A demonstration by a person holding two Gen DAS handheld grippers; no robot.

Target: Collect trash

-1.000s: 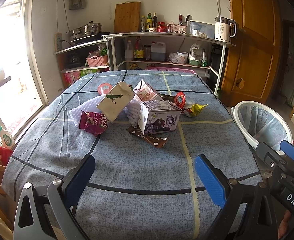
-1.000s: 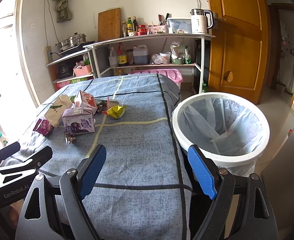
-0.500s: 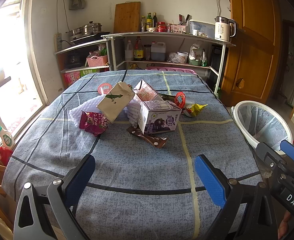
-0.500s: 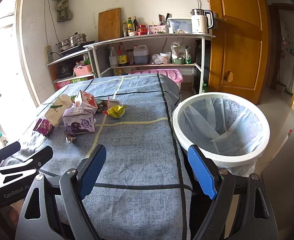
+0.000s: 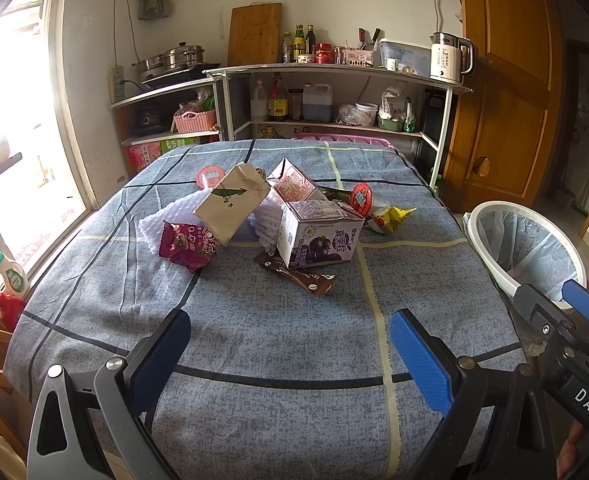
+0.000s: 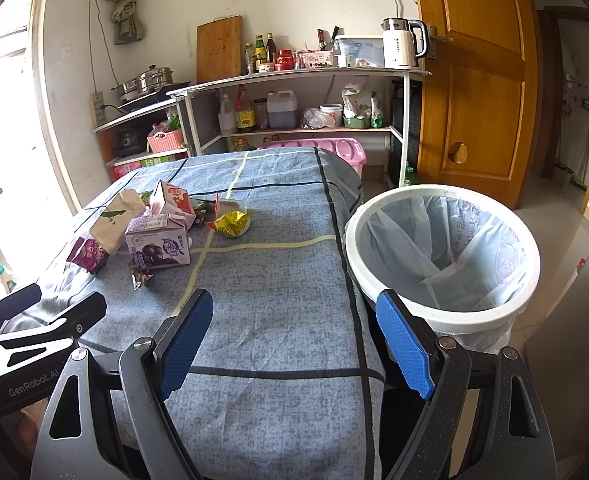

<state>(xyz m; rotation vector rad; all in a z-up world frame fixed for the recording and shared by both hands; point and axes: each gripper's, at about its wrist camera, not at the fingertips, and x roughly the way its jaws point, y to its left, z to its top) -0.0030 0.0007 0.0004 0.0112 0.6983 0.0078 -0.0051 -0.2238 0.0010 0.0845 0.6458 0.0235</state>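
Blue-grey mottled tablecloth (image 5: pixel 254 332) crossed by dark navy and pale yellow lines. White bin (image 6: pixel 446 316) with translucent pale blue liner. Purple-and-white milk carton (image 5: pixel 318 236); beige paper bag (image 5: pixel 230 204) with green motif; maroon snack packet (image 5: pixel 186 244); brown wrapper (image 5: pixel 300 278); yellow wrapper (image 5: pixel 394 216). Blue finger pads (image 6: pixel 186 336) on black frames.

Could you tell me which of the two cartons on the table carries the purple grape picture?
The nearer carton, lying beside the brown wrapper; the other carton behind it is pink and white.

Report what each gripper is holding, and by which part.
Nothing. The left gripper and right gripper are both open and empty above the tablecloth, short of the trash.
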